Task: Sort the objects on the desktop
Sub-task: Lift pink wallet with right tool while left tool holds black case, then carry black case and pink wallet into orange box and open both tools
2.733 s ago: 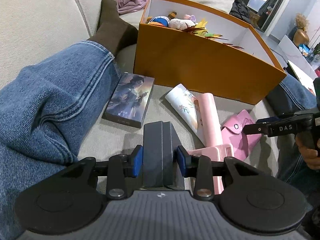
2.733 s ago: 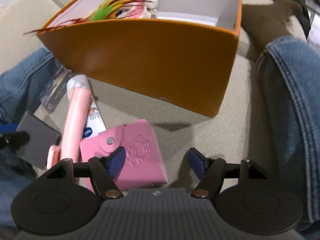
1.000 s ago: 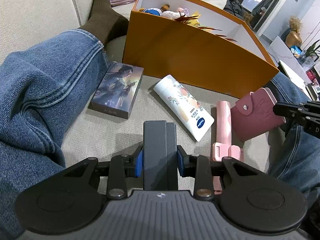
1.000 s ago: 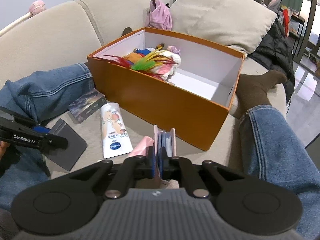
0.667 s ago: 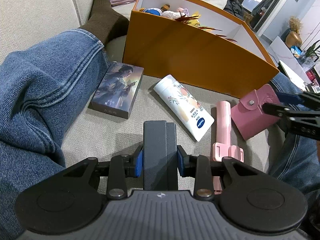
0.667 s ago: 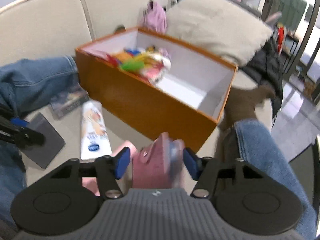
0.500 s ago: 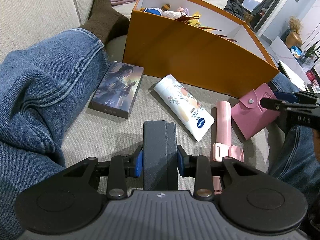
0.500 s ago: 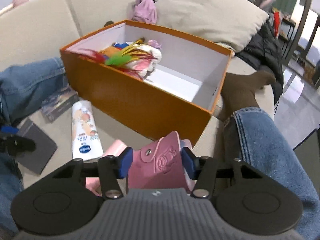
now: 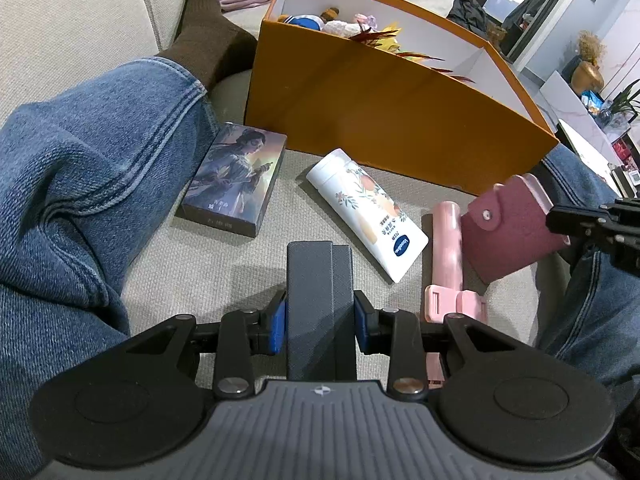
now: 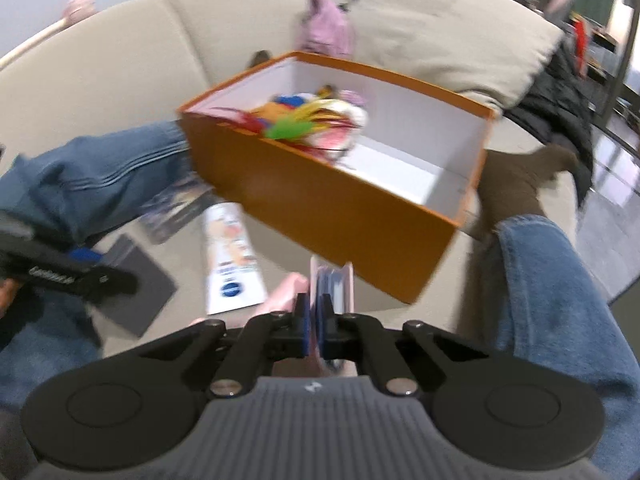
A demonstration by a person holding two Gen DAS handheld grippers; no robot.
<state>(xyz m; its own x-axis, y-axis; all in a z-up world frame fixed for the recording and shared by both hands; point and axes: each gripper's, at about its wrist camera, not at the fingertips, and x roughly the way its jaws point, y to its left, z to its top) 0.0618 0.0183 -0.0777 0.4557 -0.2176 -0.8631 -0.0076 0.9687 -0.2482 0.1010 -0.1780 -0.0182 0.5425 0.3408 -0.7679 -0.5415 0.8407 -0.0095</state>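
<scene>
My left gripper (image 9: 320, 322) is shut on a dark grey wallet (image 9: 320, 280), held upright just above the sofa seat. At the right edge of the left wrist view, my right gripper (image 9: 560, 216) grips a pink snap card holder (image 9: 508, 232). In the right wrist view that gripper (image 10: 316, 332) is shut on the card holder (image 10: 332, 280), which stands edge-on between the pads in front of the orange box (image 10: 320, 200). The box (image 9: 380, 120) is open, with toys and feathers at one end.
On the seat lie an illustrated card box (image 9: 236, 180), a white lotion tube (image 9: 368, 212) and a pink stick holder (image 9: 446, 240). A person's jeans legs (image 9: 80, 200) and socked foot (image 9: 208, 40) flank the box. A pillow (image 10: 440, 28) leans behind it.
My right gripper opened around the pink card holder, then shut on it again, edge-on. The left gripper and its grey wallet have not moved.
</scene>
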